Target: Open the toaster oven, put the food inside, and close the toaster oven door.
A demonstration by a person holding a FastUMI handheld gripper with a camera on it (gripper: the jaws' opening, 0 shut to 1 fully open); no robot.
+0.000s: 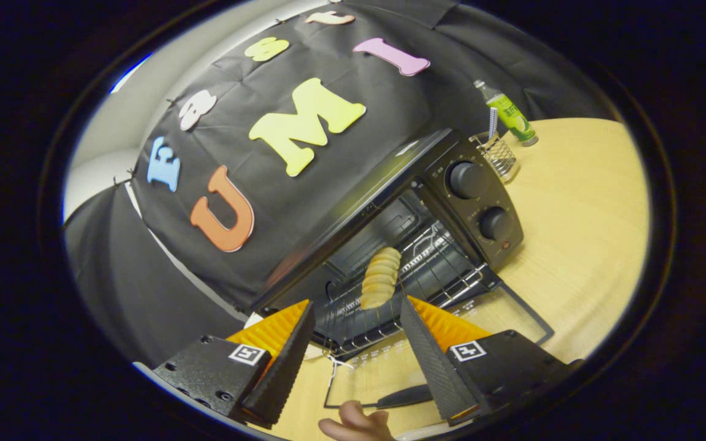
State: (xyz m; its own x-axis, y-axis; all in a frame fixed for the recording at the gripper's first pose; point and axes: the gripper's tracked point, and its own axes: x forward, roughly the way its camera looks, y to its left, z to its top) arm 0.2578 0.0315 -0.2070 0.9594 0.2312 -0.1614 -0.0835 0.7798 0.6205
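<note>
Gripper point(358, 318) fingers spread w/ nothing pinched, food point(381, 277) (pale ridged roll, prob light & crushable) lying on wire rack point(445, 269) inside open toaster oven point(451, 202) just ahead; glass door point(451, 343) folded flat — stiff, best taken by handle point(403, 397).

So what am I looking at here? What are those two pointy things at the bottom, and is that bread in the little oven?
The camera rides on a hand-held gripper. The two pointy things are its jaws, standing open with nothing between them. Just ahead of them sits a toaster oven on a wooden table. Its glass door is folded down. A ridged bread roll lies on the wire rack inside. Below the jaws, a hand is at the door's handle. Behind the oven stand a bottle and a small wire holder.
</note>
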